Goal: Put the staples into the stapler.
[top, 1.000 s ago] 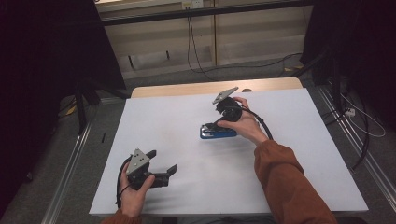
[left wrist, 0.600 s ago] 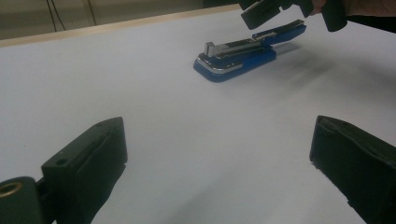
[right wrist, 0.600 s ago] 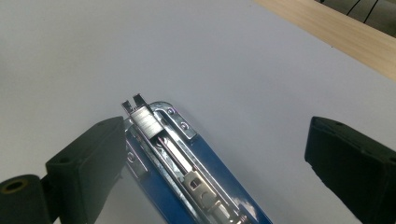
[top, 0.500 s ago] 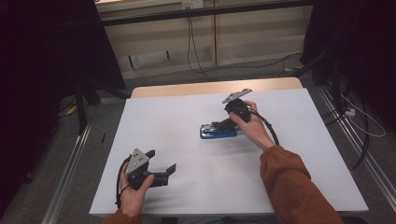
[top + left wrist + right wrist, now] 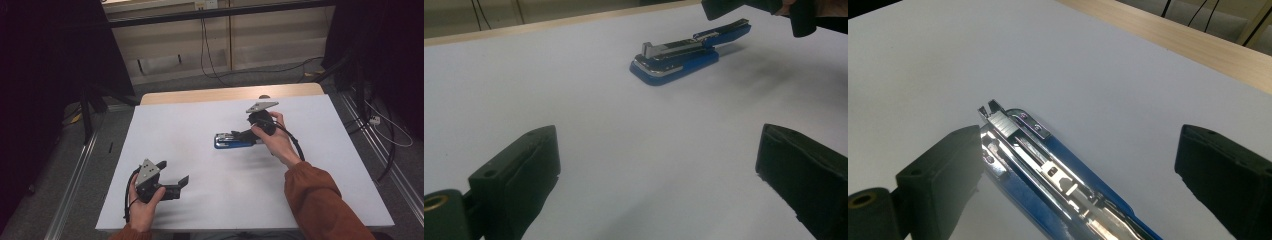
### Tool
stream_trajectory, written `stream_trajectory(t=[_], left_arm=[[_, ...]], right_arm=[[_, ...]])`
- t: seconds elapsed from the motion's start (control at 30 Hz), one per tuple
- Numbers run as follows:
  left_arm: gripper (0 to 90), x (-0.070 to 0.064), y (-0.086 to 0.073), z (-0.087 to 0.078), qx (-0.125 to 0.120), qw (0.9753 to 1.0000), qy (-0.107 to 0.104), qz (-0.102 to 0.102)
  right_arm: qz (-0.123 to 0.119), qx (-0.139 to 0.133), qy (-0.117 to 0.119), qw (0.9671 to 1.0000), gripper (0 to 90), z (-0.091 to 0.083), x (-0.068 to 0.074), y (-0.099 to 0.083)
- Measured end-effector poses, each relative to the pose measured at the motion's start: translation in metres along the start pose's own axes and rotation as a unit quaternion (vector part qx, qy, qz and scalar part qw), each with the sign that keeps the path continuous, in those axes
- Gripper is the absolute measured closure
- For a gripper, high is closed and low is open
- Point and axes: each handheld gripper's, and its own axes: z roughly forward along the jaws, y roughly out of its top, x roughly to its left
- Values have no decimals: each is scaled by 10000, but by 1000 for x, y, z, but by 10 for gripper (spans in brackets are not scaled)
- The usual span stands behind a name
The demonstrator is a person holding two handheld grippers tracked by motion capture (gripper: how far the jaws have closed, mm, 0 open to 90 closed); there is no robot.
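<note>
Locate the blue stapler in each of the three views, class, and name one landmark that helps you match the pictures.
High view: the blue stapler lies right of centre, by the right gripper.
Left gripper view: upper middle, far beyond the open jaws.
Right gripper view: lower centre, running between the open jaws.
Shared landmark: the white table it lies on.

White table [image 5: 210,120] with wooden far edge; cables [image 5: 202,45] on the floor behind.
</note>
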Motion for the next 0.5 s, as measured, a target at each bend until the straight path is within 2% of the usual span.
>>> stream_trajectory(t=[0.27,0.5], left_arm=[[44,0,2,-1,-61,10000,6,27],[44,0,1,-1,-68,10000,8,-15]], right_arm=[[149,-234,-188,9994,53,-12,-2,-11],[139,-338,-396,9985,33,-23,-1,-19]])
